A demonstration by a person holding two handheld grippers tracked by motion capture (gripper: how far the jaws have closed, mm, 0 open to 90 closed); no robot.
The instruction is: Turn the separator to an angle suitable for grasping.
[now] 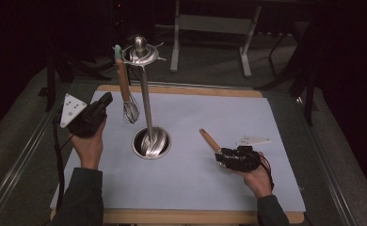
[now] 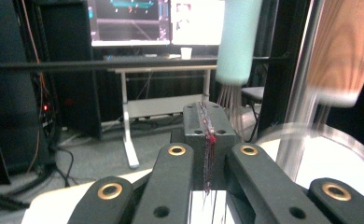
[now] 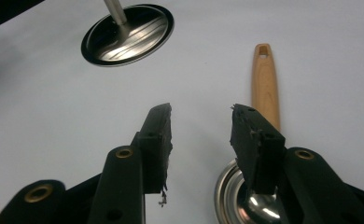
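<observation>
left tool [image 1: 107, 100]: jaws together, beside whisk [image 1: 127, 101] | stand [image 1: 149, 140] between | right tool [image 3: 201, 122]: jaws apart, over ladle [image 3: 264, 88]

The room is dim. The surface [image 1: 266, 117] is a pale sheet on a wooden board, with grey floor [image 1: 210, 61] around it. Beyond it stands a grey metal-legged desk [image 2: 138, 105], which carries lit monitors [image 2: 138, 21] and a white cup [image 2: 185, 52]. A dark cabinet [image 2: 61, 65] stands left of the desk, with cables [image 2: 54, 158] trailing on the floor.
</observation>
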